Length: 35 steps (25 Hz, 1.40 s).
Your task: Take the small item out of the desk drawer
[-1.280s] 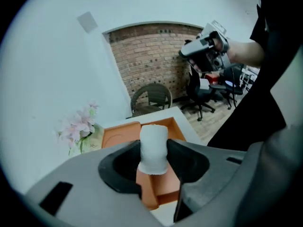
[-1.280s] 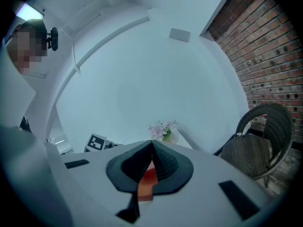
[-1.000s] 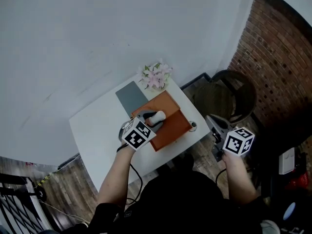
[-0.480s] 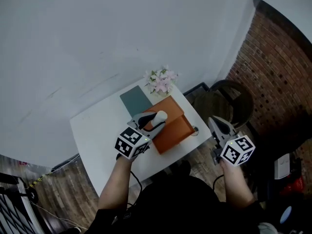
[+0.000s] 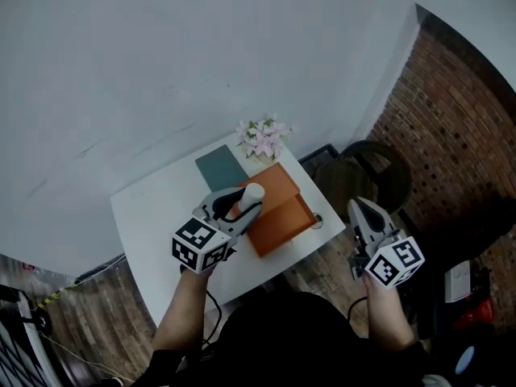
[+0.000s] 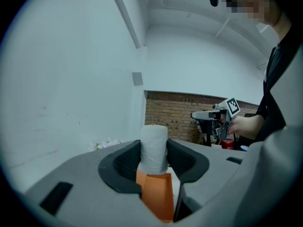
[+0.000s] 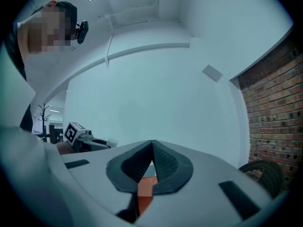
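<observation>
Squarely between the curved, ribbed black fingers [image 6: 124, 162] of the left gripper [image 5: 239, 202] stands the small item, a matte white cylinder [image 6: 154, 148] with a faintly wrapped texture. It is upright, and the pads press on both its sides at a fairly wide spread. In the head view it sits over the left edge of the orange desk drawer [image 5: 278, 216], a flat, boxy unit with its lower tray pulled out toward the person. In the left gripper view, the smooth orange tray shows through the gap under the cylinder.

The drawer unit rests on a plain white rectangular surface [image 5: 153, 212], beside a thin grey-green mat [image 5: 220, 168] and a small bunch of pale pink and white flowers [image 5: 263, 138].

The right gripper [image 7: 151, 161] hangs off the surface's right edge, well apart from the drawer, its textured fingers pressed together with nothing between them. Past it are a round black chair [image 5: 367, 176] and a rough red brick wall [image 5: 459, 127].
</observation>
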Each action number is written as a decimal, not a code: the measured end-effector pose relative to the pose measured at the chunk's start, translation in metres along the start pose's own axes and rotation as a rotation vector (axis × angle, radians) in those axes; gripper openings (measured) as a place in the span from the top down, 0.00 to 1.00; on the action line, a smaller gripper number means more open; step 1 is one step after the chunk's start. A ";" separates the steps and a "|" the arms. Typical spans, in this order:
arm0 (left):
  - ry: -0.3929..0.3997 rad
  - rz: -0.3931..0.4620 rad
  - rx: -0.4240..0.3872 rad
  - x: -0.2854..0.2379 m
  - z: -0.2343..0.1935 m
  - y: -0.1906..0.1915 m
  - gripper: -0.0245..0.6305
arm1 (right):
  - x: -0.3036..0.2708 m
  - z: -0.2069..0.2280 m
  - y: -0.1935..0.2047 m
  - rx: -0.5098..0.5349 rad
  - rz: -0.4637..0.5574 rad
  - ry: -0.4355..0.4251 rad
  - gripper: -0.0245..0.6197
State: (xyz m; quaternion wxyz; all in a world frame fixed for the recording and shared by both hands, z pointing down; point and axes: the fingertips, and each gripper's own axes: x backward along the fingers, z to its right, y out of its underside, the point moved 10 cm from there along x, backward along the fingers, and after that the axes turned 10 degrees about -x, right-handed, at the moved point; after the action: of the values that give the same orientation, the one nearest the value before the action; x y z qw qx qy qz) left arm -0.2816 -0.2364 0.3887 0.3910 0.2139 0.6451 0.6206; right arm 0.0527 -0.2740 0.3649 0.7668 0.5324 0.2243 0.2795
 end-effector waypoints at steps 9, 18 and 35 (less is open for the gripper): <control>-0.048 0.000 0.005 -0.026 0.026 -0.019 0.69 | 0.017 0.027 -0.020 0.012 0.010 -0.066 0.95; -0.152 0.008 0.033 -0.074 0.080 -0.048 0.69 | 0.060 0.101 -0.041 -0.010 0.033 -0.109 0.95; -0.322 0.046 0.016 -0.078 0.119 -0.063 0.69 | 0.073 0.121 -0.047 -0.045 0.109 -0.208 0.96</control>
State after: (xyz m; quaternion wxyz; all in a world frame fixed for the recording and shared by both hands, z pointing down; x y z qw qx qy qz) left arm -0.1301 -0.2296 0.3559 0.4733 0.3287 0.5739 0.5819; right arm 0.1938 -0.3218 0.3570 0.7813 0.5527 0.1081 0.2691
